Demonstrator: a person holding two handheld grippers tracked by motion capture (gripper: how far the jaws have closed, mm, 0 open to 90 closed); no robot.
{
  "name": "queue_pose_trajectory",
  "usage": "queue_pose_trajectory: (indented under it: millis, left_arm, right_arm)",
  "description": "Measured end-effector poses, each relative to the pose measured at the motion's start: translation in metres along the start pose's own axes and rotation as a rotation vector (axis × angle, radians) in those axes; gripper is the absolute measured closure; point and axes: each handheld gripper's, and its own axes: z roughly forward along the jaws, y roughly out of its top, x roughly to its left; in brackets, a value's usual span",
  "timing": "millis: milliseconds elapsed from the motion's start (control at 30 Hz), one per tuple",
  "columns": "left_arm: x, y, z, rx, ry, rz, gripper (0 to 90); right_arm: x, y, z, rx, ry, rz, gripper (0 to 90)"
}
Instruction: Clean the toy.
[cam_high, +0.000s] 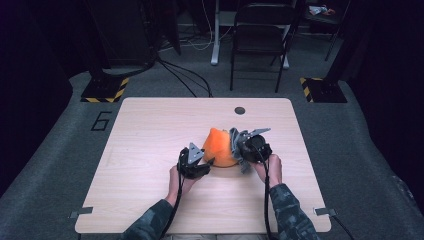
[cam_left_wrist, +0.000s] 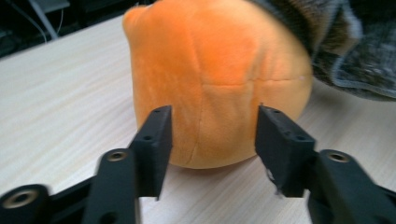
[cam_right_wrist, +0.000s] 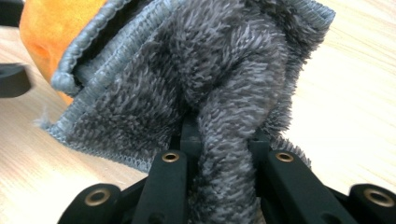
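Observation:
An orange plush ball (cam_high: 219, 146) rests on the wooden table (cam_high: 145, 150) near its middle. A grey fuzzy cloth (cam_high: 235, 142) is draped against the plush's right side. In the left gripper view the plush (cam_left_wrist: 215, 79) bulges just beyond my left gripper (cam_left_wrist: 212, 140), whose jaws stand apart in front of it without pressing on it; the cloth (cam_left_wrist: 345, 51) hangs at the upper right. My right gripper (cam_right_wrist: 219, 140) is shut on a bunched fold of the cloth (cam_right_wrist: 196, 79), with the plush (cam_right_wrist: 51, 28) behind at the upper left. From above, the left gripper (cam_high: 207, 162) and the right gripper (cam_high: 241, 146) flank the plush.
A round dark grommet (cam_high: 240, 110) sits near the table's far edge. A folding chair (cam_high: 260, 35) and stands with yellow-black striped bases (cam_high: 105, 90) are on the floor beyond the table. Bare wood lies left and right of the hands.

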Motion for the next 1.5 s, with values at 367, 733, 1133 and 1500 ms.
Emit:
queue_pose_trajectory:
  millis: [367, 733, 1133, 1500]
  left_arm:
    - [-0.015, -0.007, 0.031, 0.074, 0.046, 0.046, 46.9]
    - [-0.007, 0.000, 0.018, 0.034, 0.032, -0.059, 70.7]
    - [-0.006, 0.001, 0.016, 0.054, 0.013, -0.102, 70.1]
    - [-0.005, -0.001, 0.019, 0.052, 0.000, -0.108, 69.9]
  right_arm:
    - [-0.001, -0.001, 0.002, -0.014, 0.011, 0.001, 75.9]
    - [-0.001, 0.009, -0.017, -0.064, 0.005, 0.005, 75.9]
    - [0.050, 0.043, -0.010, -0.079, 0.004, -0.142, 75.7]
    - [0.014, 0.009, -0.005, -0.023, -0.018, -0.063, 75.9]
